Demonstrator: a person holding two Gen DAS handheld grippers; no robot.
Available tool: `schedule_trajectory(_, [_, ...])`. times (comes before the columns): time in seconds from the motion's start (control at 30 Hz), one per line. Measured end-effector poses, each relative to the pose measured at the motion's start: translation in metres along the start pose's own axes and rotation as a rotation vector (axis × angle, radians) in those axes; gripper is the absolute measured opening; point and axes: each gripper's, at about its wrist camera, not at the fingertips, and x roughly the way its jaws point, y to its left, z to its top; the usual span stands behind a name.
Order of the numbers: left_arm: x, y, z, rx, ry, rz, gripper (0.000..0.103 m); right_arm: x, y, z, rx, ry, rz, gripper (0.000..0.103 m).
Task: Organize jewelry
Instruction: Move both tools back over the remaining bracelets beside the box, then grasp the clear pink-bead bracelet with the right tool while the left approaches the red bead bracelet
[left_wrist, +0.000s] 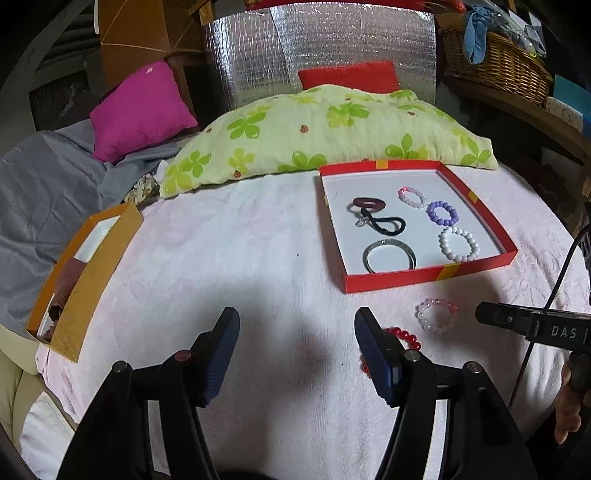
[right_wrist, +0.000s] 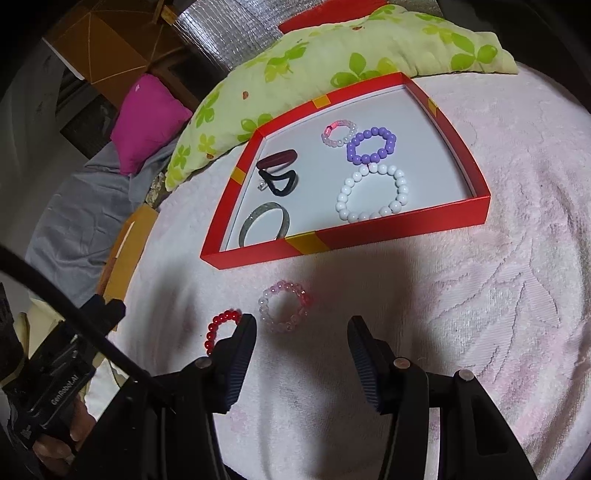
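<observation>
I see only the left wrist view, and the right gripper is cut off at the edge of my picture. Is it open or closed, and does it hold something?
Observer: The right gripper is open and holds nothing.
Operator: What lies in front of it?
Observer: The pink bracelet lies on the towel at its fingertips, close to the left finger.
Operator: And the red bracelet?
Observer: The red bracelet lies just outside that left finger, which hides part of it.
</observation>
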Motion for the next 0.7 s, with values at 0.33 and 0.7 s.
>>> schedule_trajectory(0.33, [0.027, 0.0, -0.017, -0.011, 0.089, -0.035, 0.066, 0.002, 0.0, 0.0, -0.011, -0.007, -0.005, 0.055])
schedule_trajectory(0.7, [0.05, -0.001, -0.038, -0.027, 0.177, -0.101, 0.066, 0.016, 0.01, -0.003, -0.078, -0.002, -0.058, 0.045])
